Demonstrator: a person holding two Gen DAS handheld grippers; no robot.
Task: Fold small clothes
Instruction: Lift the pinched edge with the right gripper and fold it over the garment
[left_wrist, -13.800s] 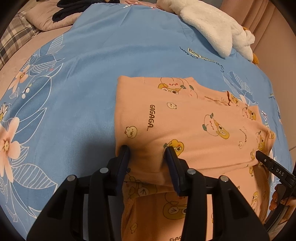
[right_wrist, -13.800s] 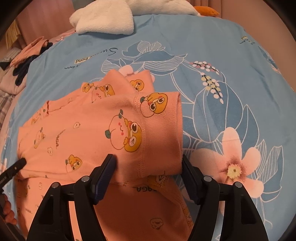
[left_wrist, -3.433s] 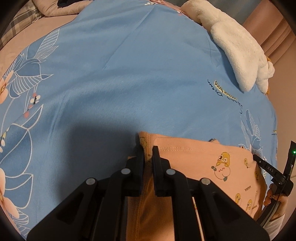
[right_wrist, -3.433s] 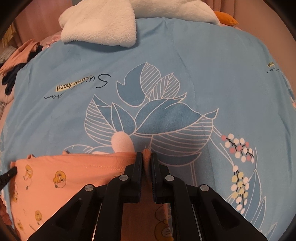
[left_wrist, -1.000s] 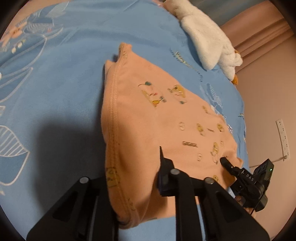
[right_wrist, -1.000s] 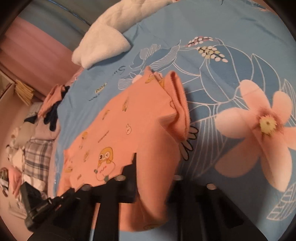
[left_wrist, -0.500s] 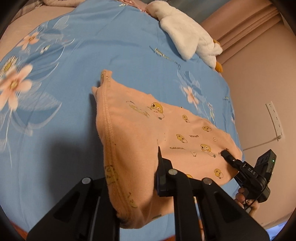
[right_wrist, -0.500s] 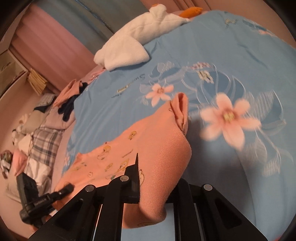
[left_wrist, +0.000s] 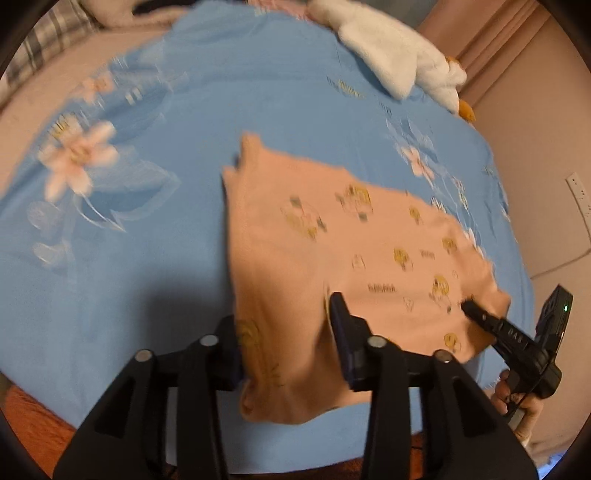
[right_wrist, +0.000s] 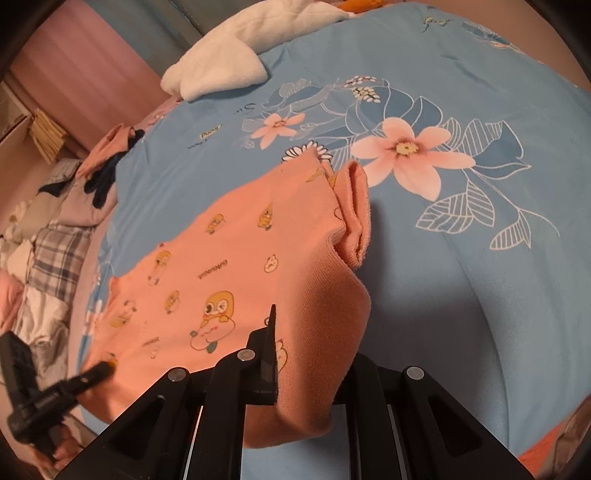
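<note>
Peach cartoon-print cotton garment (left_wrist: 332, 258), partly folded, lies near edge of blue floral bedsheet (left_wrist: 155, 258). Left gripper (left_wrist: 284, 332) opening, hem between jaws; right gripper (right_wrist: 306, 354) clamps right hem. Smoothing, further folds likely remain.

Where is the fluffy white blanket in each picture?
Left wrist view: the fluffy white blanket lies at the top right, on the far edge of the blue bedspread.
Right wrist view: it lies at the top, left of centre.
Shared landmark: the orange garment with cartoon prints lies nearer the camera in both.
</note>
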